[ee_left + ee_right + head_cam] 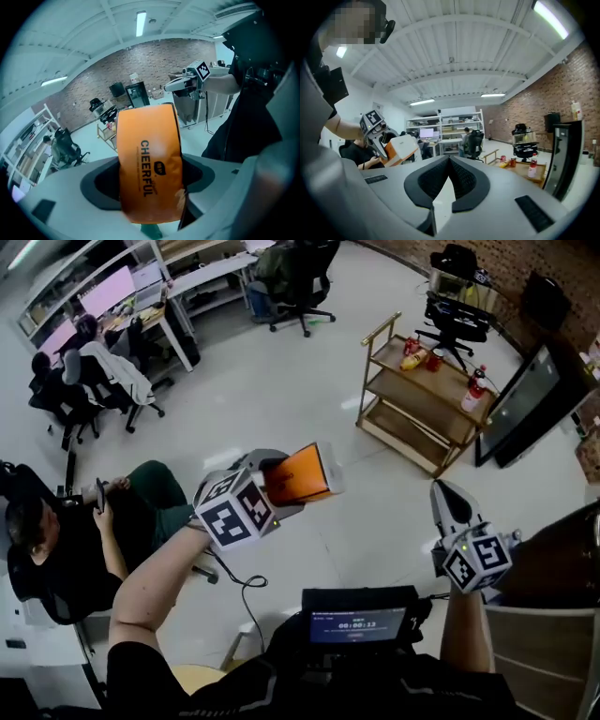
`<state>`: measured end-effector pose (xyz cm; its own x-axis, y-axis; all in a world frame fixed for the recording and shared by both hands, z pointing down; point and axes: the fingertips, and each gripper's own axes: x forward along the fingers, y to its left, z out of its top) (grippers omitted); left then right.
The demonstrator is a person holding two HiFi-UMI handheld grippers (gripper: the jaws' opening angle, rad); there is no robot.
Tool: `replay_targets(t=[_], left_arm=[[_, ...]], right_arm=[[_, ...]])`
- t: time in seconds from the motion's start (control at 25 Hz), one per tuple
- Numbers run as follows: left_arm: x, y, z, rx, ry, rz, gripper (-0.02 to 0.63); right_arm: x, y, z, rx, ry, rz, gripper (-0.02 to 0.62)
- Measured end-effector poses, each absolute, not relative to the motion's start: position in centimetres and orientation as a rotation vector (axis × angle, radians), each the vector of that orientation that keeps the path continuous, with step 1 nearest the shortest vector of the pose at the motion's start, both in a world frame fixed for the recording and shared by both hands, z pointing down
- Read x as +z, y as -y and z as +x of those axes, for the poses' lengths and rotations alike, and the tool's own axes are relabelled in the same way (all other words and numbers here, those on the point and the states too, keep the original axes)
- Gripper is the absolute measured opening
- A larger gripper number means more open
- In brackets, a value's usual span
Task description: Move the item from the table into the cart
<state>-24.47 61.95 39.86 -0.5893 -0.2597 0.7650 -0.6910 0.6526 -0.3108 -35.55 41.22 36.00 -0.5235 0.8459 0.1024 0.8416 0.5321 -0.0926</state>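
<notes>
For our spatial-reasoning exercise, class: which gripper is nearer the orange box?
Left. The left gripper clamps the orange box in its jaws; the right gripper, jaws shut and empty, is well apart from it.

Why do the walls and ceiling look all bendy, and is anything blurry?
Left gripper view: the wide lens bends the brick wall and ceiling into curves, with black corners; the orange box is so near that its lower end looks fuzzy. Right gripper view: the beams curve too, and the lamp glares. Head view: the floor shines pale, the cart leans.
</notes>
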Motion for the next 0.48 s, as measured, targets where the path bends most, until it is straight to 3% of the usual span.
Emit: replay_targets(t=[0.24,0.48], left_arm=[[39.3,-45.2,-37.0,0.925,2.094,1.064,0.368],[39.5,-19.8,-48.4,1.051,2.034,1.338,0.368]], right_arm=[[35.1,-23.0,-41.7,0.096,2.820,-1.101,-0.014],[36.6,2.7,-48.0,0.109,2.955,-0.744,-0.013]])
